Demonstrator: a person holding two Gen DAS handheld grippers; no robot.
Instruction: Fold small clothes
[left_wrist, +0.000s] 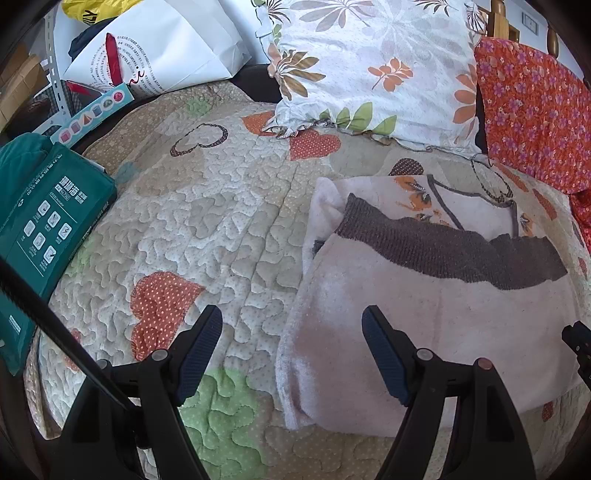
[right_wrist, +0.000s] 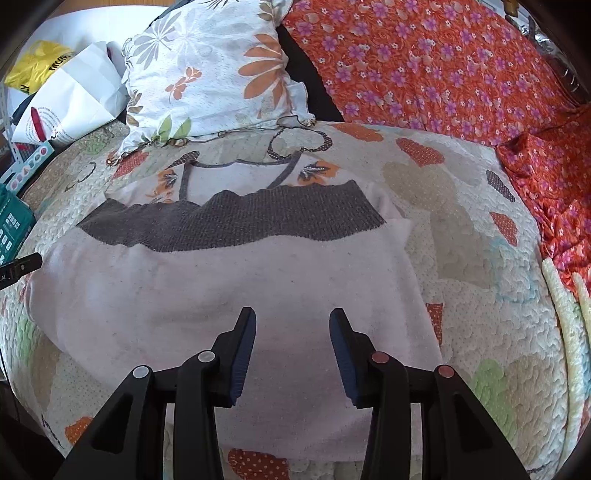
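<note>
A small pale pink garment (right_wrist: 229, 288) with a grey knitted band (right_wrist: 236, 218) and orange flower prints lies folded on the quilted bedspread (left_wrist: 221, 206). In the left wrist view the pink garment (left_wrist: 443, 317) lies to the right. My left gripper (left_wrist: 291, 325) is open over the garment's left edge, one finger over the quilt, the other over the cloth, nothing between them. My right gripper (right_wrist: 291, 325) hovers open above the garment's near half, its jaws empty. The right gripper's tip (left_wrist: 576, 336) shows at the right edge of the left wrist view.
A floral pillow (left_wrist: 373, 62) and an orange flowered blanket (right_wrist: 443, 66) lie at the back. A teal box (left_wrist: 48, 218), a white paper bag (left_wrist: 162, 51) and a yellow bag (right_wrist: 33, 66) sit at the left. Bare quilt lies left and right of the garment.
</note>
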